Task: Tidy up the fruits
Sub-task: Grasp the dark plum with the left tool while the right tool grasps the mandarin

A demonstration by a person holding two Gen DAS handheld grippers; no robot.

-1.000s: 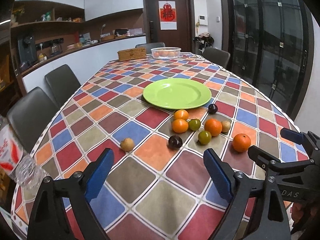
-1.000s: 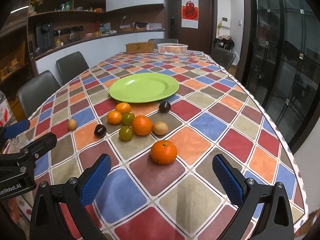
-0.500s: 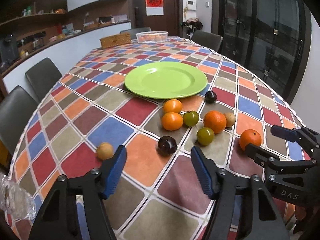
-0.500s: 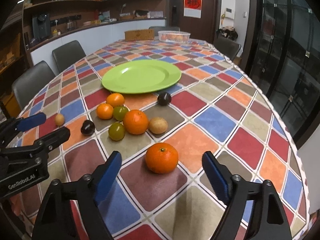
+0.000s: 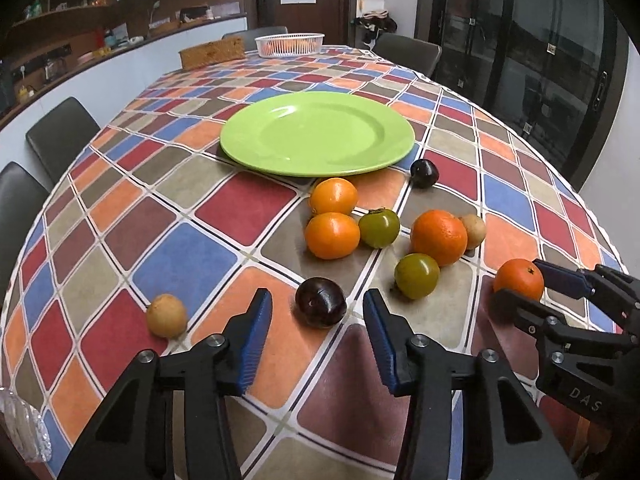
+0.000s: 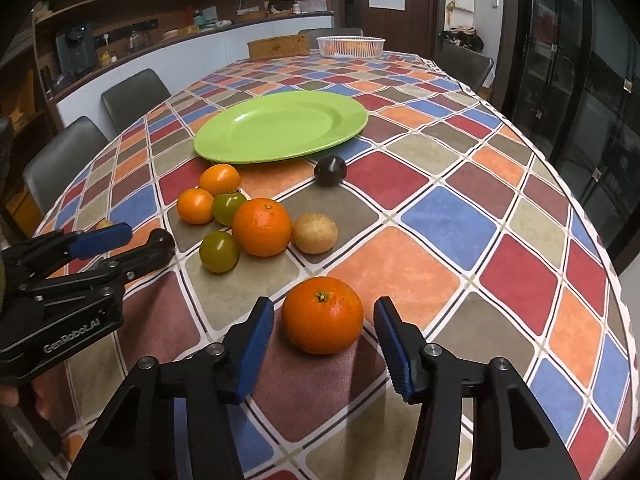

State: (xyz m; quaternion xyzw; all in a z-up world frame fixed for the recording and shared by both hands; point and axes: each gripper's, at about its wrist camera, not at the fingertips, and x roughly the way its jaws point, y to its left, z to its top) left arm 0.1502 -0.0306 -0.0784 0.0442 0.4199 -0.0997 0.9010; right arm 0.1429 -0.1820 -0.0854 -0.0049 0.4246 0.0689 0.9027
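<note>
An empty green plate [image 5: 316, 132] sits mid-table, also in the right wrist view [image 6: 280, 126]. Several fruits lie in front of it: oranges, green ones, a brown one and dark plums. My left gripper [image 5: 318, 332] is open, its blue pads either side of a dark plum [image 5: 321, 307], not touching. A small yellow fruit [image 5: 167, 315] lies to its left. My right gripper [image 6: 323, 340] is open around a near orange [image 6: 322, 320], which also shows in the left wrist view [image 5: 518, 279].
The table wears a chequered cloth [image 6: 448, 216]. A white basket [image 6: 350, 46] and a wicker box [image 6: 278, 47] stand at the far end. Chairs [image 6: 134, 96] line the left side. The table edge curves close on the right.
Both grippers have moved forward and down toward the fruit. The left now brackets the dark plum, the right brackets the near orange. Both jaws have narrowed somewhat.
</note>
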